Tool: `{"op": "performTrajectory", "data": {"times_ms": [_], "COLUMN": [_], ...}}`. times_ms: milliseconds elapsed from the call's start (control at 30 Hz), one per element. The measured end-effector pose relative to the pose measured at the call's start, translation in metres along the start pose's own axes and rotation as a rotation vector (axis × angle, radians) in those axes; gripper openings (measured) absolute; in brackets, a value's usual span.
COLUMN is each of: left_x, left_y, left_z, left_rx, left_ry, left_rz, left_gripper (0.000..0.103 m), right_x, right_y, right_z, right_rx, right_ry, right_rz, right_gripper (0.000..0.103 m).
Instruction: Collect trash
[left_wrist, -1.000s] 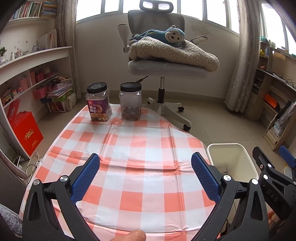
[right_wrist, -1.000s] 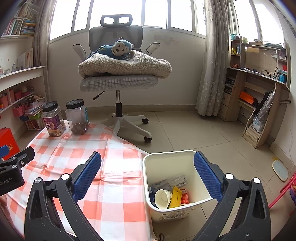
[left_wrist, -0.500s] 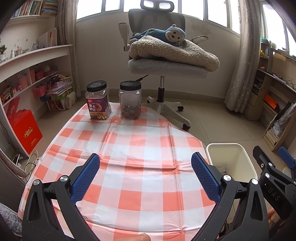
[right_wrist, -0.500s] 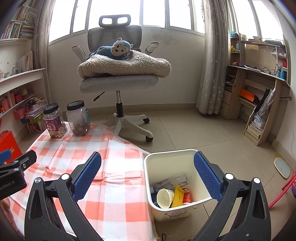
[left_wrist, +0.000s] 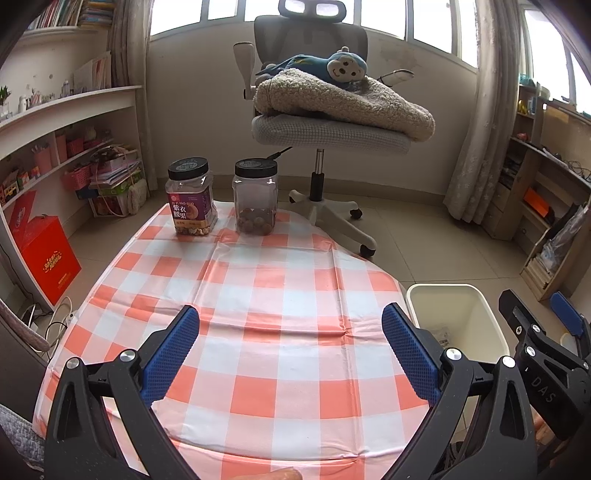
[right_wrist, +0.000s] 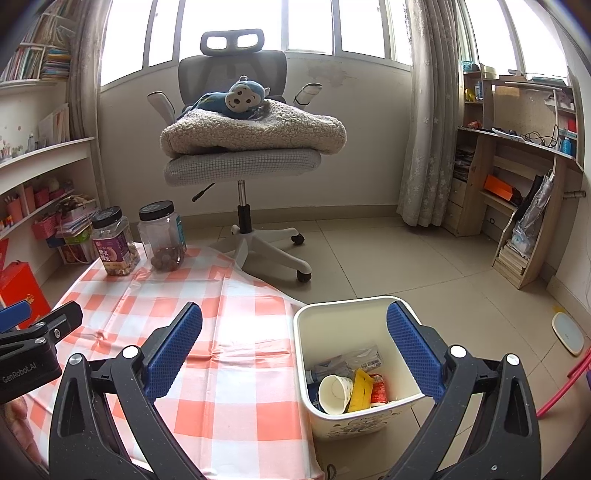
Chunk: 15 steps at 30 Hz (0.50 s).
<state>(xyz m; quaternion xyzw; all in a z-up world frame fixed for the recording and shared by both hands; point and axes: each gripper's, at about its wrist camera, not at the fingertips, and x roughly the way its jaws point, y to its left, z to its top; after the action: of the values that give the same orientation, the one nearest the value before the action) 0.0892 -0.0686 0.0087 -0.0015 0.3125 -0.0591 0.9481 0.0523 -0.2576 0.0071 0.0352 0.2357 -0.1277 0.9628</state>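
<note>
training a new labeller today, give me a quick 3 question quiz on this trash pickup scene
1. True or false: the white plastic bin stands on the checked tablecloth.
2. Which lies inside the bin: A) white paper cup B) blue monkey plush C) black-lidded clear jar?
3. Fill in: both the left tool and the right tool are ____, holding nothing.

Key: 1 false, it stands on the floor beside the table; 2 A; 3 open.

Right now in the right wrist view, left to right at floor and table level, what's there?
Red box → labelled nut jar → clear jar → office chair base → white trash bin → wooden floor rack.
</note>
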Motion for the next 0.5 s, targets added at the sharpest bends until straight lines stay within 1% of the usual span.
{"op": "performTrajectory", "data": {"times_ms": [500], "left_x": [0.0004], "left_y": [-0.0011], "left_z": [-0.0003], "left_rx": [-0.002], "left_ry": [-0.002], "left_rz": [0.003], "left_gripper": [0.096], "right_x": [-0.0002], "right_y": [-0.0003], "right_z": [-0.0002], "right_rx": [0.005], "right_ry": [0.004], "right_rz": [0.006], "right_gripper": [0.096]}}
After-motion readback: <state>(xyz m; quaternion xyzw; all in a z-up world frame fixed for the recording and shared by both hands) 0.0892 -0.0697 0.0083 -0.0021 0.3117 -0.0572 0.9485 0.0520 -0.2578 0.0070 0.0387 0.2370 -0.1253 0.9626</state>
